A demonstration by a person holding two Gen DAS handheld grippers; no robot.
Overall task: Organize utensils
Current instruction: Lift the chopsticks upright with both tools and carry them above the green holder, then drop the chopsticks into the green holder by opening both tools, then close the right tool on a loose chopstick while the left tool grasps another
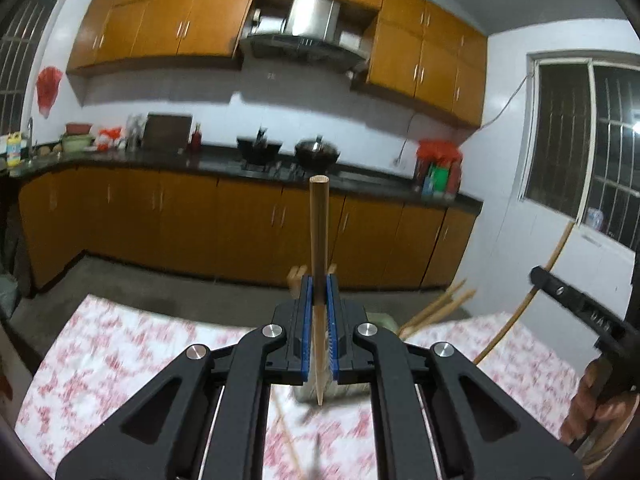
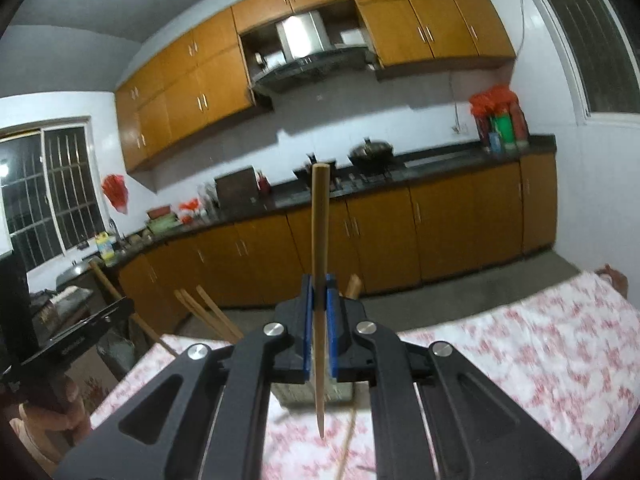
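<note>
My left gripper (image 1: 319,290) is shut on a wooden chopstick (image 1: 319,232) held upright, thick end up, pointed tip down over the table. My right gripper (image 2: 319,294) is shut on another wooden chopstick (image 2: 320,232), also upright with its tip down. Behind each gripper a grey holder stands on the table (image 1: 306,394) (image 2: 340,394), mostly hidden by the jaws. Several chopsticks (image 1: 440,308) (image 2: 208,312) lean out of it. A loose chopstick (image 1: 286,440) (image 2: 346,440) lies on the cloth. The right gripper's body (image 1: 576,308) shows in the left wrist view and the left gripper's body (image 2: 76,336) in the right wrist view.
The table carries a white cloth with red flowers (image 1: 120,352) (image 2: 540,352). Beyond it are a concrete floor and orange kitchen cabinets (image 1: 200,216) under a dark counter with woks (image 1: 318,152). Barred windows (image 1: 584,140) flank the room.
</note>
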